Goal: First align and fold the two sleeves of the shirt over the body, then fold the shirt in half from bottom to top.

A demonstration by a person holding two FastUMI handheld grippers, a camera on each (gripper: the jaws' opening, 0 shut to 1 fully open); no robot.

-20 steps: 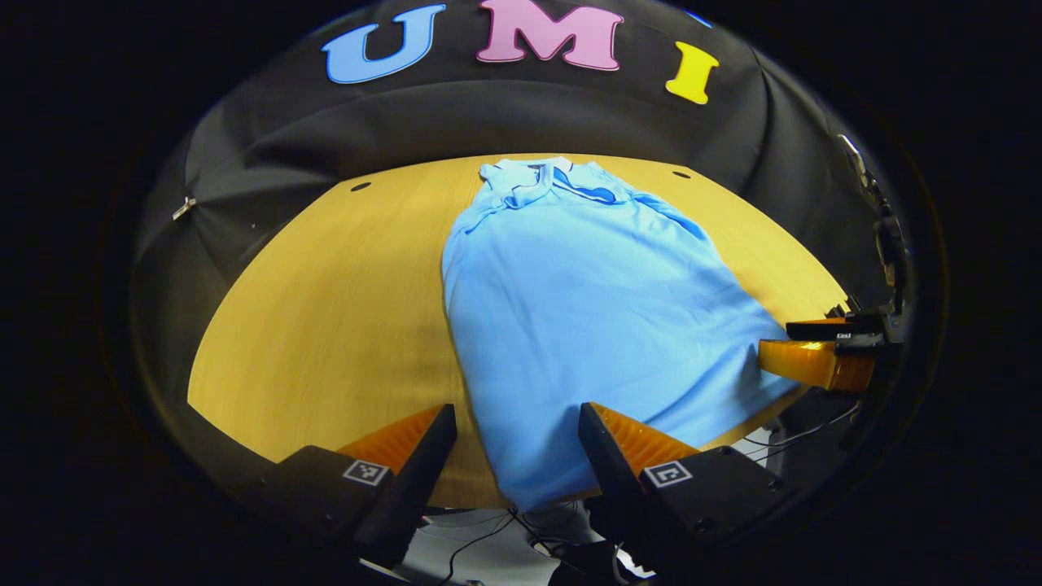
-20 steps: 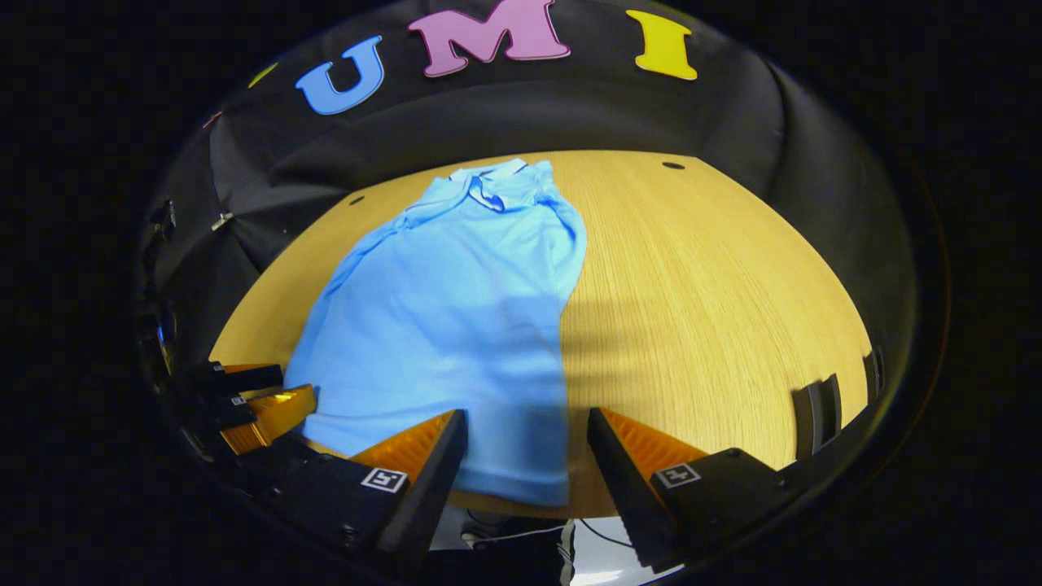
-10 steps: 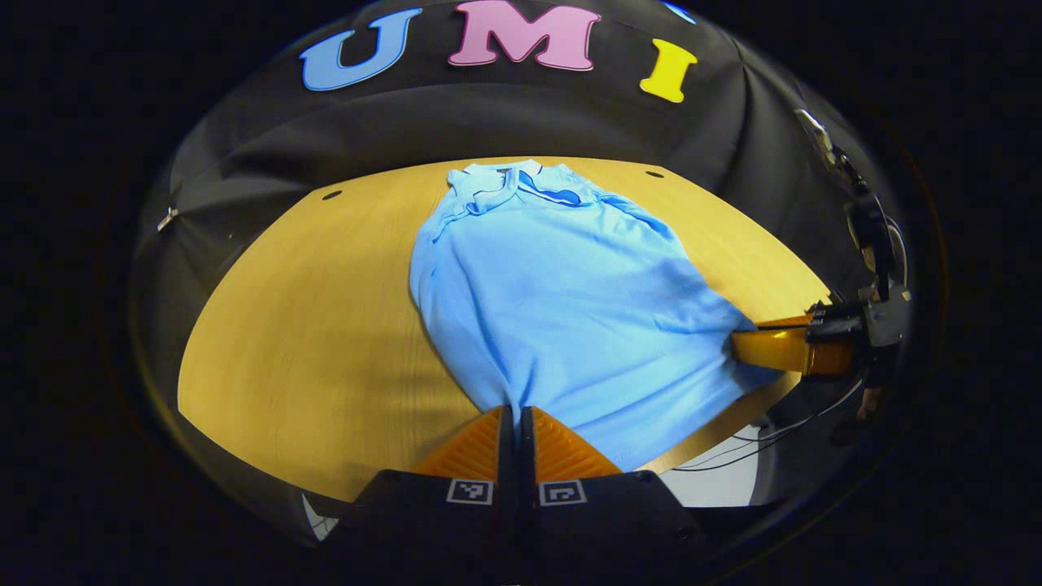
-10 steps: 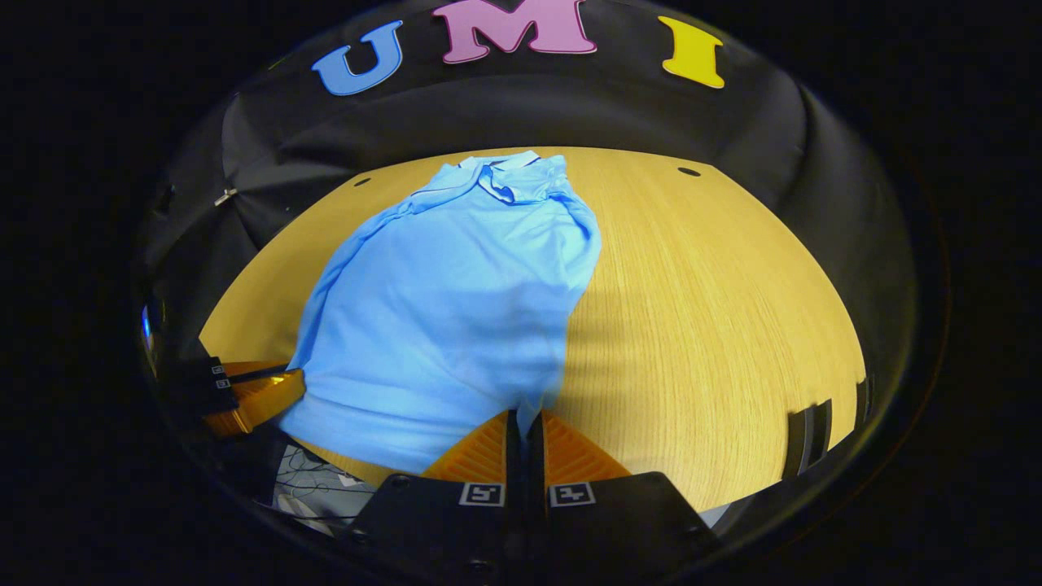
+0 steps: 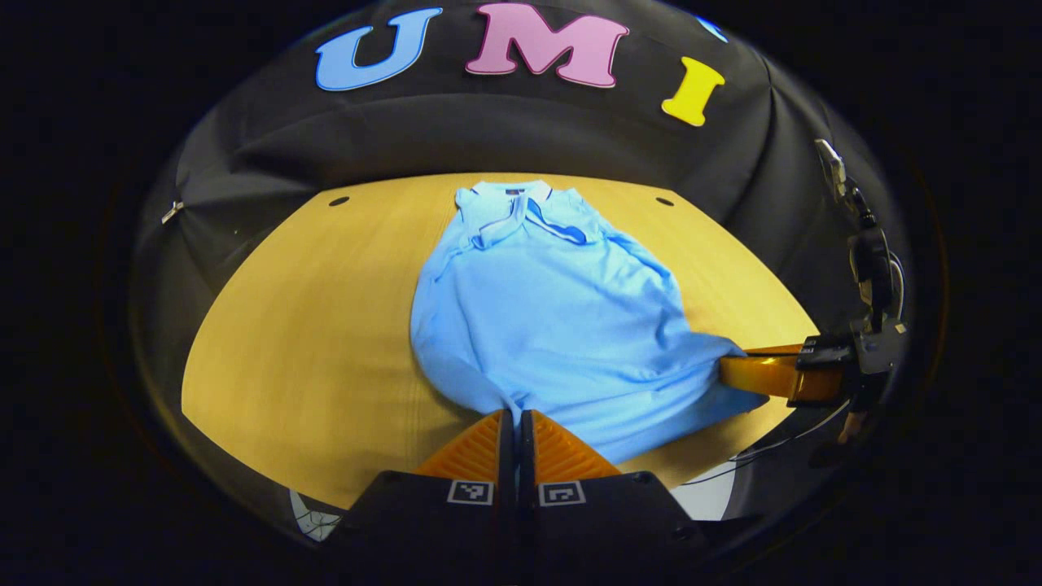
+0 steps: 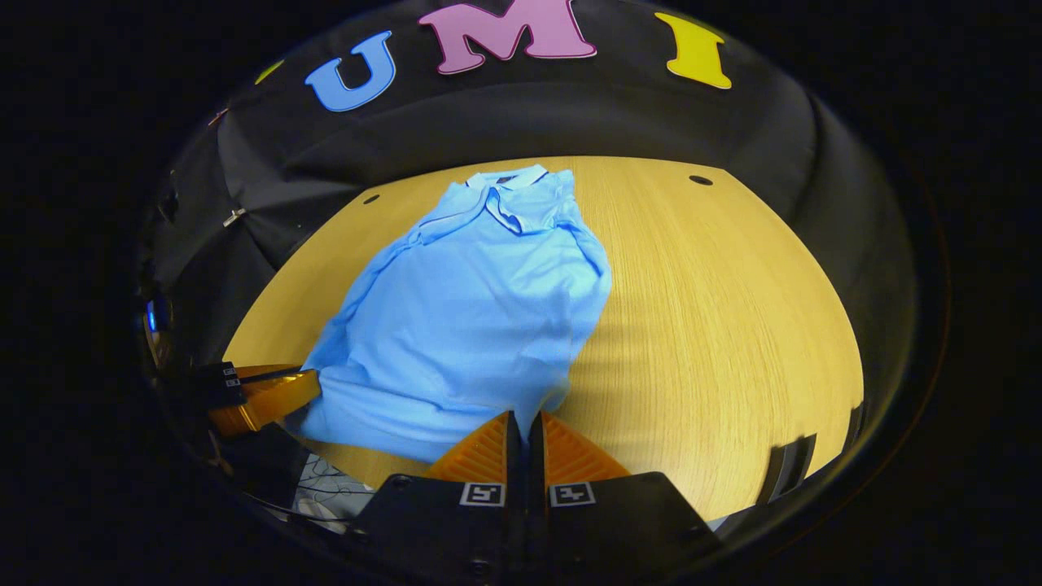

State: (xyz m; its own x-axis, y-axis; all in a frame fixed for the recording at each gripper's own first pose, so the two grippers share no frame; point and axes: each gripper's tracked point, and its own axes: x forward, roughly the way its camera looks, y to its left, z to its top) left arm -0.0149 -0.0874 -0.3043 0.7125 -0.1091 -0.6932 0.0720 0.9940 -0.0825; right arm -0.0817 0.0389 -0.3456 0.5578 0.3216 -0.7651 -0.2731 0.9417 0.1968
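Observation:
A light blue polo shirt lies on the wooden table, collar at the far side, sleeves folded in over the body. My left gripper is shut on the shirt's bottom left hem corner. My right gripper is shut on the bottom right hem corner. Both corners are raised off the table, and the hem sags between them. In the left gripper view the right gripper shows at the right, pinching the hem. The left gripper shows at the left in the right gripper view.
Black cloth walls stand behind and beside the table. Two small dark holes mark the table's far corners. Cables hang below the table's near edge. Bare wood lies left and right of the shirt.
Both grippers went from open to shut on the hem corners. They have since lifted the hem and carried it a little toward the collar, bunching the lower part of the shirt.

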